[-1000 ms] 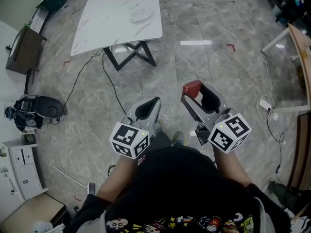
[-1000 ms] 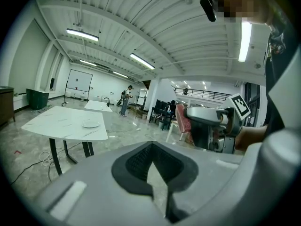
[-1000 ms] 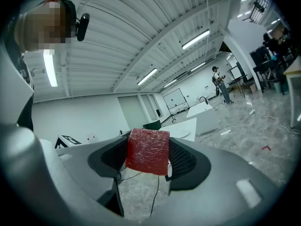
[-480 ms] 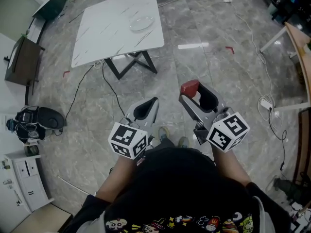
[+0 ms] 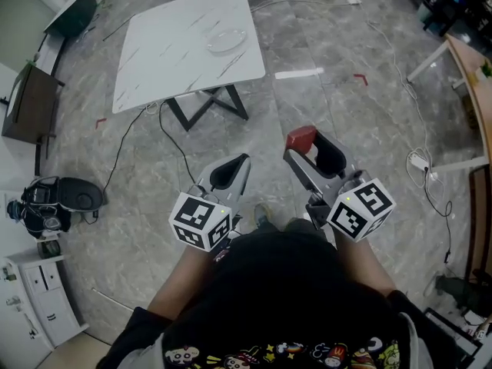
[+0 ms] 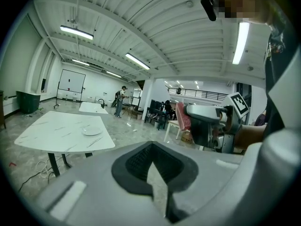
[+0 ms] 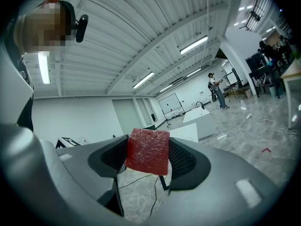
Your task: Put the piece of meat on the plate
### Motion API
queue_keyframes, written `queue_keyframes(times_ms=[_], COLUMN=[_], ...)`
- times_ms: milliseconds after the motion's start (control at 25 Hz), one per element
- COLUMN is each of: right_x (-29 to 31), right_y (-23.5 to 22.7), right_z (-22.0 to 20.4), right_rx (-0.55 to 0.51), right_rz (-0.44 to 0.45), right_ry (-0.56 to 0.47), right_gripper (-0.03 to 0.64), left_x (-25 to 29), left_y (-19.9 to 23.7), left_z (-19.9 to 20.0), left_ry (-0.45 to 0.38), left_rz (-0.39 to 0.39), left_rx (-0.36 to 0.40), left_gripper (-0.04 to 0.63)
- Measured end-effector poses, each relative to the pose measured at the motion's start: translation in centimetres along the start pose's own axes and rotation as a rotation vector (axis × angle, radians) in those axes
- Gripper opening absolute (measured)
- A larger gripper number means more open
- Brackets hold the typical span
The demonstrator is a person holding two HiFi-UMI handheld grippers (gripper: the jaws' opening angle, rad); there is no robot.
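A red slab of meat point(image 7: 146, 151) is clamped between the jaws of my right gripper point(image 5: 305, 146), which is shut on it; in the head view the meat point(image 5: 301, 137) sticks out at the jaw tips, well above the floor. The clear plate point(image 5: 225, 40) lies on the white marble table point(image 5: 165, 48) far ahead; in the left gripper view the plate point(image 6: 92, 131) shows small on the table point(image 6: 51, 133). My left gripper point(image 5: 232, 171) is shut with nothing between its jaws, level with the right one and to its left.
Grey marble floor separates me from the table. Black cables point(image 5: 173, 133) trail across the floor from under the table. A black device point(image 5: 54, 201) sits at the left, a white cabinet point(image 5: 34, 306) at lower left, a wooden desk edge point(image 5: 473, 75) at right. People stand far off.
The table and plate have shifted slightly in the head view as I move. Both grippers keep their pose; the meat stays held.
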State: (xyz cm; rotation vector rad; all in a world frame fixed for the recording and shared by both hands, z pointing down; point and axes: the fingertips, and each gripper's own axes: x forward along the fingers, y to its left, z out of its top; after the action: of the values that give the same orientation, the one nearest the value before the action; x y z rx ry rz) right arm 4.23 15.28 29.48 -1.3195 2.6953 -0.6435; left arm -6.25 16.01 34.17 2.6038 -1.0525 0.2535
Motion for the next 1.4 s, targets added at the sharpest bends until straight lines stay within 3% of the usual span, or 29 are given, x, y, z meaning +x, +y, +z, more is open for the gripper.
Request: queue_keyframes(times_ms=[560, 1400], right_x=[3.6, 6.7], right_y=[-0.2, -6.4], right_z=[-0.4, 1.8], right_rx=[0.026, 0.040], right_rz=[0.013, 0.108], right_ry=[0.020, 0.058], right_gripper=[0.298, 0.298], left_x=[0.2, 6.5], left_y=[3.4, 4.2], left_z=[-0.2, 0.7], left_ry=[0.017, 0.041], left_rz=[0.016, 0.092], left_rx=[-0.020, -0.044], left_gripper=[0.002, 0.002])
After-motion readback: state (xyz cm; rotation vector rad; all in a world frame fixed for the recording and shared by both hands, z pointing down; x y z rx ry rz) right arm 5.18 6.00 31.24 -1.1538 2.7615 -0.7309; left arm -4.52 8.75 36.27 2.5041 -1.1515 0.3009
